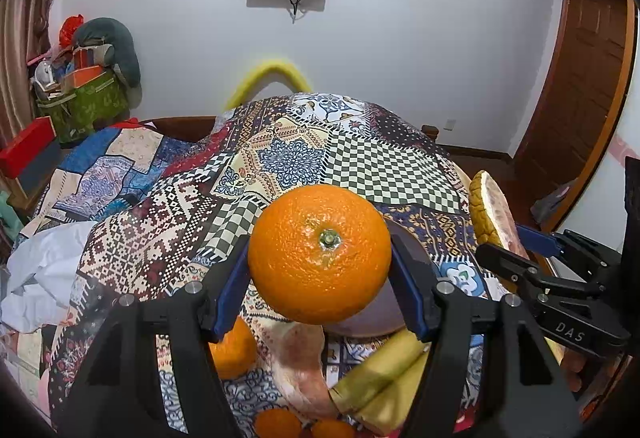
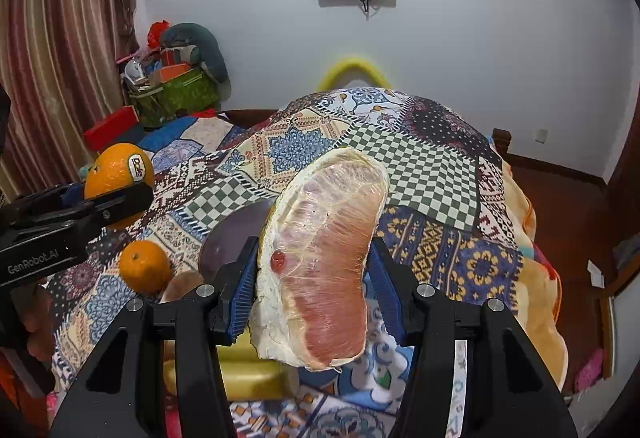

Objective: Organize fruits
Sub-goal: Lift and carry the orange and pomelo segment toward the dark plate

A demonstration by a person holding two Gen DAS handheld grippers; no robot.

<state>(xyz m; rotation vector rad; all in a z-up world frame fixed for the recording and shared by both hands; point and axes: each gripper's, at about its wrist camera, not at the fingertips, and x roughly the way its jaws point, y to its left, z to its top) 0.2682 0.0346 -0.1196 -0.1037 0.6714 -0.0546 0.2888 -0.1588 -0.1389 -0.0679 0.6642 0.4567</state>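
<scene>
Fruit is being carried in both grippers above the patchwork cloth (image 1: 384, 158). An orange (image 1: 319, 255) is being pinched at frame centre by the left gripper (image 1: 320, 278), its jaws closed on the sides. A wrapped pomelo wedge (image 2: 324, 258) is being clamped centrally by the right gripper (image 2: 312, 278). Pressure is best being kept light and each piece lowered level onto the purple plate (image 2: 236, 234). The plate is being largely hidden, and the bananas (image 1: 380, 378) are being cut off at lower frame.

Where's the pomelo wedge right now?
The plastic-wrapped pomelo wedge is clamped in the right claw, held above the patchwork tablecloth, right of the orange.
</scene>
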